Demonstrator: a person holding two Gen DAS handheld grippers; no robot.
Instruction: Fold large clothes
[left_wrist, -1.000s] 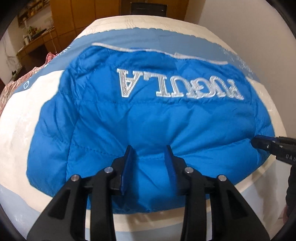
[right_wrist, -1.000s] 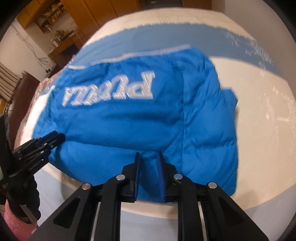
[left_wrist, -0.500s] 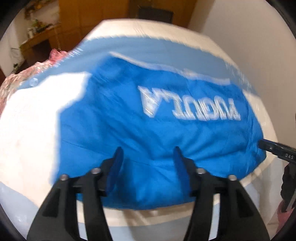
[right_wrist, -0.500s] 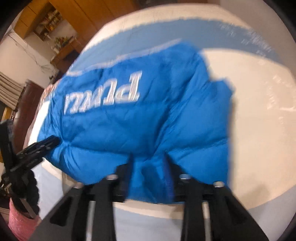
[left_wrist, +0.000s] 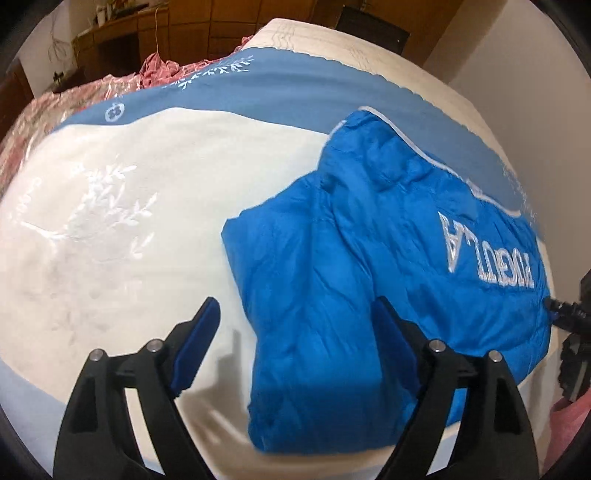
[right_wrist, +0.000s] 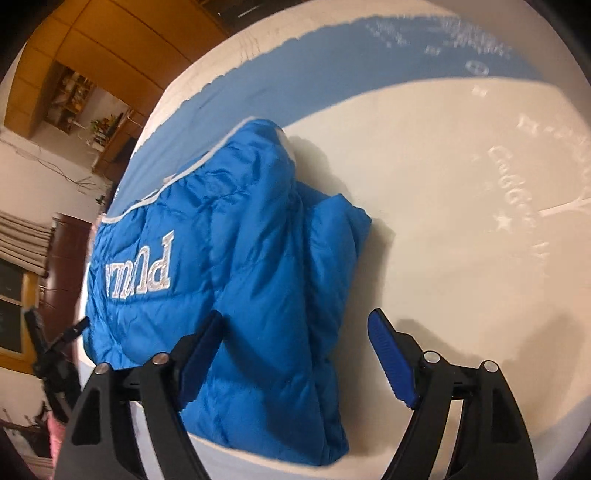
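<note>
Two views, both over the bed. Left wrist: left gripper (left_wrist: 295, 332) spread wide, jaws just been opening, pads pressing nothing; the folded blue jacket (left_wrist: 369, 295) lies on the cream bedspread (left_wrist: 110, 240) with its edge between and beyond the right-hand finger. Other gripper's tip shows at the far right edge.

Right wrist: right gripper (right_wrist: 295, 354) likewise spread, jaws just been opening, gripping nothing; jacket (right_wrist: 258, 277) lies under the left-hand finger, bare bedspread (right_wrist: 461, 240) ahead of the right-hand one.
</note>
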